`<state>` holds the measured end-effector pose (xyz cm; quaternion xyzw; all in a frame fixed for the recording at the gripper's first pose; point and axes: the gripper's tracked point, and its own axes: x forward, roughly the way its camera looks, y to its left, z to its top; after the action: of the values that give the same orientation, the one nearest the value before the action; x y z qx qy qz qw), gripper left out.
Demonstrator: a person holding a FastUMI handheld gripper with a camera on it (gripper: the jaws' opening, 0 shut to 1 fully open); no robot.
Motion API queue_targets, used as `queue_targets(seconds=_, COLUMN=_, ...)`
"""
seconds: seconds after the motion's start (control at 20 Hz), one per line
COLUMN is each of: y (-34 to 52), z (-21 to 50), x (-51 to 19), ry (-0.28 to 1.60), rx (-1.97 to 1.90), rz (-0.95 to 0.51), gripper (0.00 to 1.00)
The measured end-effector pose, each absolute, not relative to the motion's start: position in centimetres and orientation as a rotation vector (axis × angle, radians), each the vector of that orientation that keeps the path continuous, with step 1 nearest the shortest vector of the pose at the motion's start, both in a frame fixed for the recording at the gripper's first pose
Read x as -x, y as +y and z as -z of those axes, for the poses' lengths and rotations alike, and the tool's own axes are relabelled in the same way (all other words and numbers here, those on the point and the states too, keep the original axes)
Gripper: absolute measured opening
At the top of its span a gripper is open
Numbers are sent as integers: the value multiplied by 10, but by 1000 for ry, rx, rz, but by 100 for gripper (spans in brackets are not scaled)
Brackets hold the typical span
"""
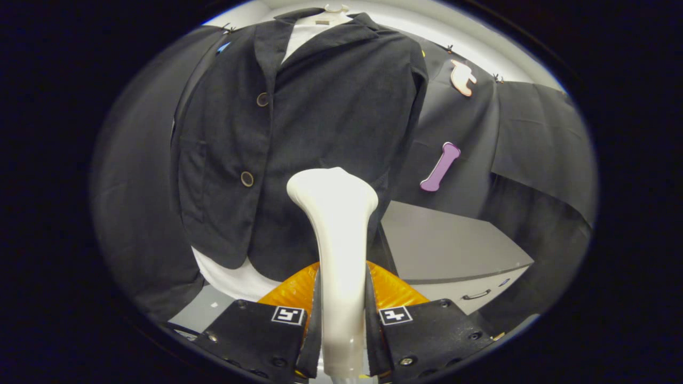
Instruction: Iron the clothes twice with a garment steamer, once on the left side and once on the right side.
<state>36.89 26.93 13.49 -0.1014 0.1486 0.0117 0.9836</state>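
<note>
The gripper (341, 320) pinches the white garment steamer (337, 240) between both fingers, its head against the dark jacket (320, 117) hanging just ahead. Slow, flat strokes, 1 per side, would suit.

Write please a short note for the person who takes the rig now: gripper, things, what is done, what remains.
Gripper: shut on the white garment steamer, both fingers pressing its handle.
Steamer head is raised toward the lower front of the dark jacket, which hangs on a hanger over a white shirt.
Done: steamer picked up. Whether a pass is finished, cannot tell.
Left: steam the left side and right side as still needed.
</note>
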Motion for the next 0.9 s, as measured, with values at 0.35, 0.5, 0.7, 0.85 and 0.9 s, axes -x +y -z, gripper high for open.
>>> queue_targets(seconds=0.35, y=268, z=-93, x=-365, ry=378, rx=202, rz=-40, gripper=38)
queue_targets(seconds=0.5, y=266, z=-76, x=-365, ry=403, rx=210, rz=-44, gripper=38)
queue_targets(seconds=0.7, y=266, z=-47, x=-356, ry=440, rx=220, rz=-47, gripper=38)
queue_targets(seconds=0.85, y=266, z=-30, x=-354, ry=464, rx=228, rz=-55, gripper=38)
queue_targets(seconds=0.9, y=266, z=-23, x=-354, ry=478, rx=226, rz=-60, gripper=38)
